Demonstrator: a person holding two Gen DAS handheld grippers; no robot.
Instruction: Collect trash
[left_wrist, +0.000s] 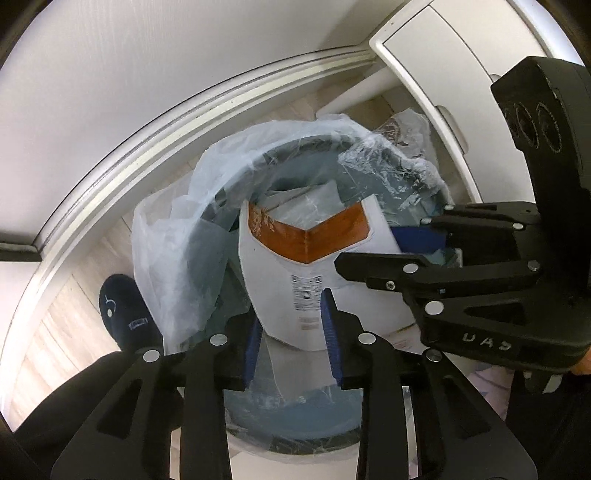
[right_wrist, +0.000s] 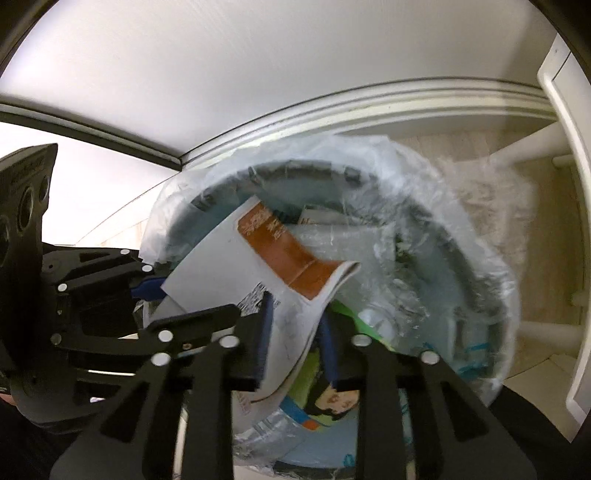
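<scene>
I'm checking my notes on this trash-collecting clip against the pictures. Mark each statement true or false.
1. A clear plastic bag lines the bin. True.
2. The white paper carries a green band. False: the band is orange-brown.
3. The paper lies flat on the floor beside the bin. False: it sits over the bin's opening, between the fingers of the left gripper and of the right gripper.
4. The gripper fingers carry blue pads. True.
5. Both grippers are shut tight with nothing between their jaws. False: both stand open, with the paper in the gap.
</scene>
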